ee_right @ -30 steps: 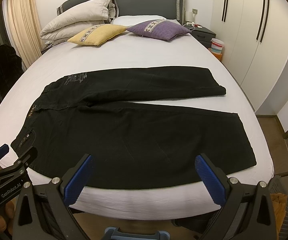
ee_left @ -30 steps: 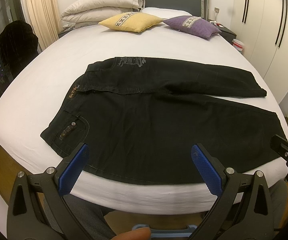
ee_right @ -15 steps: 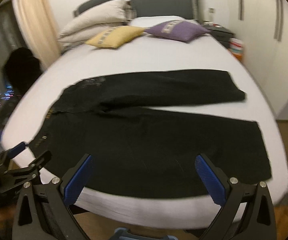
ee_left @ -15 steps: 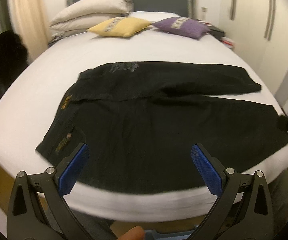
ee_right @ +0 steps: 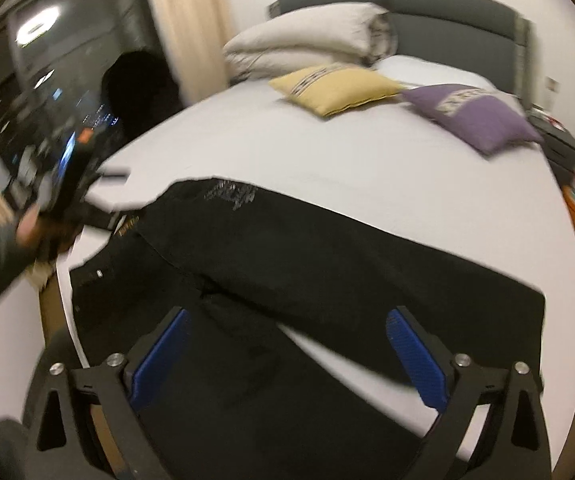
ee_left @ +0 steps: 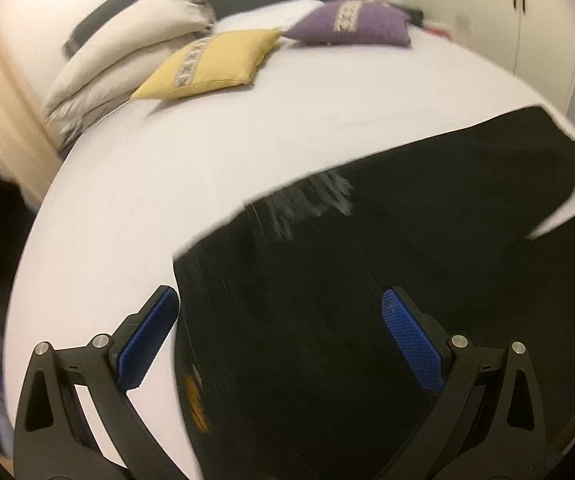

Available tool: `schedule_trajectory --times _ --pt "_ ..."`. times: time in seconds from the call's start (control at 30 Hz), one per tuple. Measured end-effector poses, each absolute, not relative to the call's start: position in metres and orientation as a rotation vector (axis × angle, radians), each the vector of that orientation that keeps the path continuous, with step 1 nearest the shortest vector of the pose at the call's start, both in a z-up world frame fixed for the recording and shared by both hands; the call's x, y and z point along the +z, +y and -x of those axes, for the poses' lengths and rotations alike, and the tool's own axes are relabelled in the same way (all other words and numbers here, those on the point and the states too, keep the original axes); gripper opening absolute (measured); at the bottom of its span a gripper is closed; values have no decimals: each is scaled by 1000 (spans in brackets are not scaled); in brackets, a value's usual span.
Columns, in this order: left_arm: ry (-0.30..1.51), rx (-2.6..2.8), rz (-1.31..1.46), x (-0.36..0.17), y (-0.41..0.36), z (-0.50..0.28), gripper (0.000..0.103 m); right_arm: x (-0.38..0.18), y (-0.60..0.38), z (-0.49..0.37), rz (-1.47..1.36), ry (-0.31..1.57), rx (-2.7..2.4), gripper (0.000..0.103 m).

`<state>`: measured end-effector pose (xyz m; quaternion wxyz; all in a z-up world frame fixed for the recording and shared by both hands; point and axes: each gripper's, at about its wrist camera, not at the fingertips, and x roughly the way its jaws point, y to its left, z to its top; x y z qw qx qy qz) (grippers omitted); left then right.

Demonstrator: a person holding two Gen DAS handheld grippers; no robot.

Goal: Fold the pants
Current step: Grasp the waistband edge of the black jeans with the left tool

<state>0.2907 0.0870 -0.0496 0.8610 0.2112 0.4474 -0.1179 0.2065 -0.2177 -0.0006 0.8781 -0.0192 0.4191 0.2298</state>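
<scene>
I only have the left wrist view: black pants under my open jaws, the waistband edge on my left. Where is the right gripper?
Observer: The right gripper hangs over the pants near where the two legs split. Its jaws are open with nothing between them.
Operator: And how does my left one look from that side?
Observer: In the right wrist view, the left gripper shows blurred, just beyond the waistband end at the side edge of the bed. A hand in a grey sleeve holds it.
</scene>
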Motion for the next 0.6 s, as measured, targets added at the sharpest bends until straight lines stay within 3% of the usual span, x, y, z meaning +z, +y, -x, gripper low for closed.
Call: schedule_trajectory --times 0.3,0.43,0.6 --pt "1093 -428 -468 -104 85 -425 102 -43 -243 -303 128 948 598 88" --pt "1210 -529 -474 -133 83 -459 86 -59 -248 -336 145 973 648 85" --pt "1290 -590 -424 -151 87 -490 79 -70 -247 -359 153 986 693 83"
